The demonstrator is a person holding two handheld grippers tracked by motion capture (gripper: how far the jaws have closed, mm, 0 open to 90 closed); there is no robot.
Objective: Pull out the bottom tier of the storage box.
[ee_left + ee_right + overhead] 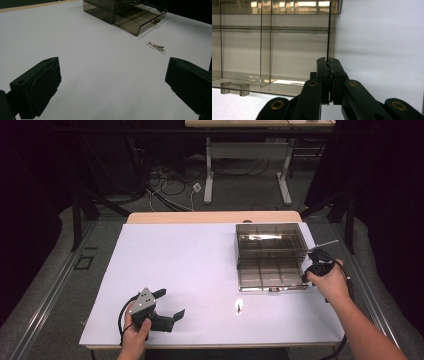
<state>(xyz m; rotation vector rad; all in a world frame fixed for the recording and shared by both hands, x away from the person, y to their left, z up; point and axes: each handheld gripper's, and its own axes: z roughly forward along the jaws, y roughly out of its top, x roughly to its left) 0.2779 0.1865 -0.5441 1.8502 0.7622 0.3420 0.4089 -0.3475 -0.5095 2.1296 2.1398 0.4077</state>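
On the table [200, 270], the left gripper [170, 305] rests at 7 o'clock, jaws wide apart, holding nothing. At 3 o'clock, the right gripper [328, 75] is clamped on the smoked-plastic organizer box's [270, 255] drawer wall, box's long axis 6-to-12.

Small metal clip [239, 306] flat on white table sheet [190, 270], 5 o'clock of sheet centre, near front edge, nothing touching it. Bare wooden strip [200, 217] along sheet's 12 o'clock edge. Beyond it at 12 o'clock, grey-legged desk [208, 175]. Loose cables [165, 177] and white plug [197, 187] on floor at 11 o'clock. Black tape square [83, 262] on floor at 9 o'clock.
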